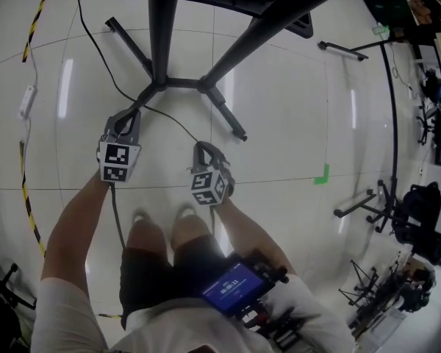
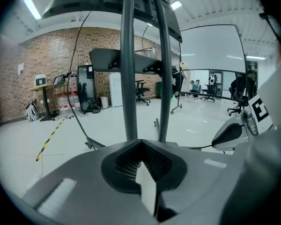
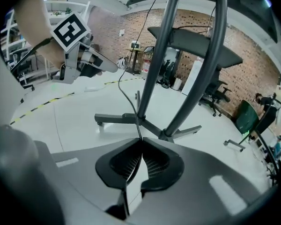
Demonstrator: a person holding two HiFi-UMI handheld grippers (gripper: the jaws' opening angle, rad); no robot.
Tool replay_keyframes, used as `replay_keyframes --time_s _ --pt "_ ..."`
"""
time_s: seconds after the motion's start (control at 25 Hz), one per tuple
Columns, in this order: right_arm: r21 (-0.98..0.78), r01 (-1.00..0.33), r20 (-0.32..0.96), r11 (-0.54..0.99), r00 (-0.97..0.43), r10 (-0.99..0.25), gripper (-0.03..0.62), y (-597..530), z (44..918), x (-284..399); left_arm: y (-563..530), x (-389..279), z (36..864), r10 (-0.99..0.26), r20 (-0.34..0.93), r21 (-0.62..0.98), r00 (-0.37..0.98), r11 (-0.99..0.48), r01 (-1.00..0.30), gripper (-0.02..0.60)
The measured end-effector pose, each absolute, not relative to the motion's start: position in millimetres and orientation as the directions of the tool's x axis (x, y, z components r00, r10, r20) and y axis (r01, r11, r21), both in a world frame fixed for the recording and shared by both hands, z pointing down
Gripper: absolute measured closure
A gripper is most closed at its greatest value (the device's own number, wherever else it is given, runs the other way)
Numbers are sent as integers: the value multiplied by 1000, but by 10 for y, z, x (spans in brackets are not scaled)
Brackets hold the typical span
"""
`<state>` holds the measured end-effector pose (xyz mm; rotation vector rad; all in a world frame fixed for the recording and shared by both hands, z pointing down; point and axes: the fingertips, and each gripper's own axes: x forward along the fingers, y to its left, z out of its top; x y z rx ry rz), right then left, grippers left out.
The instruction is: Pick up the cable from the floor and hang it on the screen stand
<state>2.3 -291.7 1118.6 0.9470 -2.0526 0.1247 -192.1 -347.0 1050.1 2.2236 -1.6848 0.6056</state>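
A thin black cable point(image 1: 169, 122) runs over the white floor from the back left, past the screen stand's base point(image 1: 180, 83), to my two grippers. My right gripper point(image 1: 203, 147) is shut on it: in the right gripper view the cable point(image 3: 126, 102) drops into the closed jaws point(image 3: 141, 142). My left gripper point(image 1: 129, 116) is shut a little to the left, its tip point(image 2: 139, 142) close before the stand's two dark posts point(image 2: 127, 78). The cable point(image 2: 77, 122) passes just beyond that tip, and I see none of it between the pads.
Yellow-black tape point(image 1: 37, 13) and a white power strip point(image 1: 27, 101) lie at the left. A green tape mark point(image 1: 322, 173) is on the floor to the right. Other stand bases point(image 1: 360, 204) and dark equipment point(image 1: 426, 219) crowd the right edge. The person's feet point(image 1: 162, 218) are behind the grippers.
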Motion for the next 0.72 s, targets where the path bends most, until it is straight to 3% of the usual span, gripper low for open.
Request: replay_keyframes --time_s 0.72 --pt "351 -690 616 633 -338 -711 559 -2947 7535 209 -3018 -1787 7487 -849 480 -7 221 -256 -967 578"
